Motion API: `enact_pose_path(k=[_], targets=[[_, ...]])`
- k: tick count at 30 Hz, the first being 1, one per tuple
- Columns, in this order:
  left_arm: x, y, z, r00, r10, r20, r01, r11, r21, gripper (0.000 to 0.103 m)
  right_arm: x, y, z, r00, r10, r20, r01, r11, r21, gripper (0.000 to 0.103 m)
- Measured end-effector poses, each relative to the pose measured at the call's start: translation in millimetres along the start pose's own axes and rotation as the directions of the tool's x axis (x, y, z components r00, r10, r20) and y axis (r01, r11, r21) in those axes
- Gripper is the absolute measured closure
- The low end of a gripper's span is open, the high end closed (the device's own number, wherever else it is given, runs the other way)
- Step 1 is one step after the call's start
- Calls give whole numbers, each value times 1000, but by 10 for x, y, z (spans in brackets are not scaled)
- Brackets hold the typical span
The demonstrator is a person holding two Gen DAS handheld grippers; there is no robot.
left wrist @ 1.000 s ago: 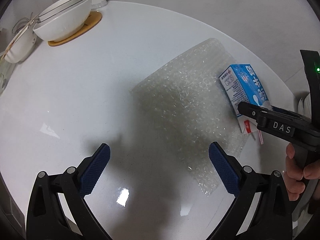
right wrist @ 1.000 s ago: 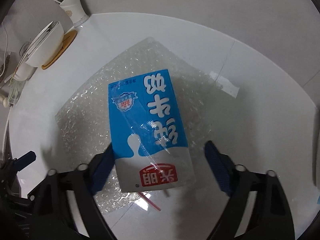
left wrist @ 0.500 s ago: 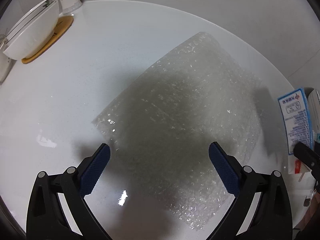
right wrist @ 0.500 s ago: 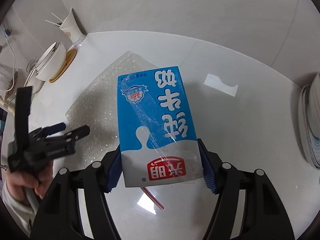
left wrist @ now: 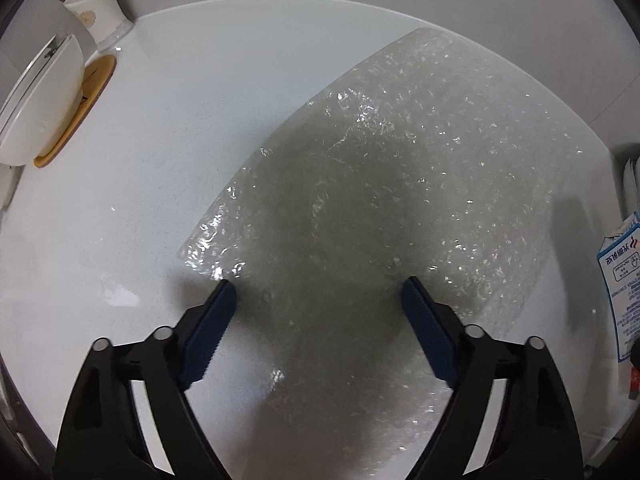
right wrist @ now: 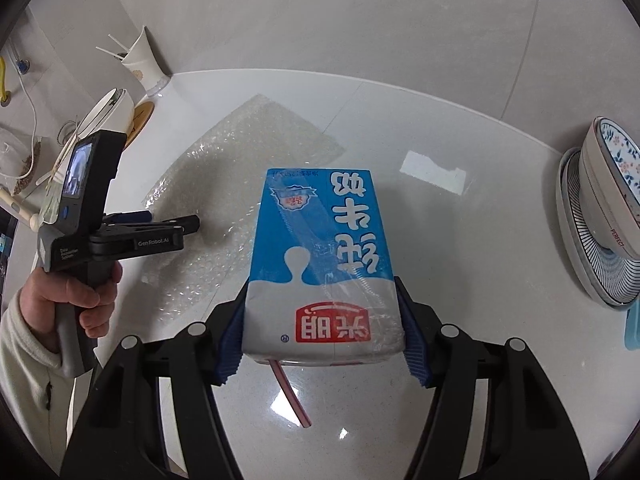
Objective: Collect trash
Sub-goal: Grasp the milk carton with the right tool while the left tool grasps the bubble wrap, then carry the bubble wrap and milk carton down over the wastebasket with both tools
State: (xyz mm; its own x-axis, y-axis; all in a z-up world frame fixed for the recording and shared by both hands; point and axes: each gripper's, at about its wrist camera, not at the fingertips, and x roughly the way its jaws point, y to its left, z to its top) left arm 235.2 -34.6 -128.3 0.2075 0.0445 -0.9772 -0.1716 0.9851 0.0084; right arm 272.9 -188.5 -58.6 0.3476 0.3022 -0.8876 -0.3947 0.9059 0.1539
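My right gripper (right wrist: 322, 330) is shut on a blue and white milk carton (right wrist: 324, 256) with a pink straw (right wrist: 290, 394), held lifted above the white table. The carton's side shows at the right edge of the left wrist view (left wrist: 622, 300). A clear bubble wrap sheet (left wrist: 384, 184) lies flat on the table; it also shows in the right wrist view (right wrist: 224, 200). My left gripper (left wrist: 318, 286) is open, low over the sheet's near part, its fingertips straddling it. The left gripper also shows in the right wrist view (right wrist: 188, 222).
A white bowl (left wrist: 36, 100) on a wooden coaster (left wrist: 80, 108) and a paper cup (left wrist: 100, 12) stand at the far left. Stacked patterned plates and a bowl (right wrist: 600, 220) sit at the right. A white paper scrap (right wrist: 434, 170) lies beyond the carton.
My right gripper closed on the carton and lifted it off the bubble wrap. My left gripper moved forward and down over the sheet, still open.
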Motion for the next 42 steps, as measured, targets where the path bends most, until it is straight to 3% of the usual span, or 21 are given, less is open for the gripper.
enact_pose_path(k=[1,3,5,6,20,25,31,42], targets=[[-19,-28,-9,1000,0,-5,0,1000,3,42,5,12,9,1000,2,3,-2,1000,1,42],[-66,-79,-22,1000,-1,-14,1,1000,16,71,-6,23,7,1000,3,7,-3,1000,-1,42],[-83,-157,-45,1000,-4,-21,5,999,38,92,-24,6,-5,1000,8,11,-8,1000,0,42],[-86,-166,-64,1000,5,-21,-4,999,42,94,-46,-15,-23,1000,8,13,-8,1000,0,42],[-670,-231,-642,994,-52,91,57,997,-47,96,-387,-57,-137,998,-44,54,42,999,29,42],[-827,-75,-746,989,-78,123,86,994,-63,96,-545,9,-224,995,-53,81,50,998,42,42],[-936,154,-808,983,-106,150,117,991,-64,96,-684,62,-365,994,-57,97,53,998,43,42],[-1228,228,-1131,975,-132,178,142,989,-46,96,-910,177,-611,990,-57,128,48,996,72,42]])
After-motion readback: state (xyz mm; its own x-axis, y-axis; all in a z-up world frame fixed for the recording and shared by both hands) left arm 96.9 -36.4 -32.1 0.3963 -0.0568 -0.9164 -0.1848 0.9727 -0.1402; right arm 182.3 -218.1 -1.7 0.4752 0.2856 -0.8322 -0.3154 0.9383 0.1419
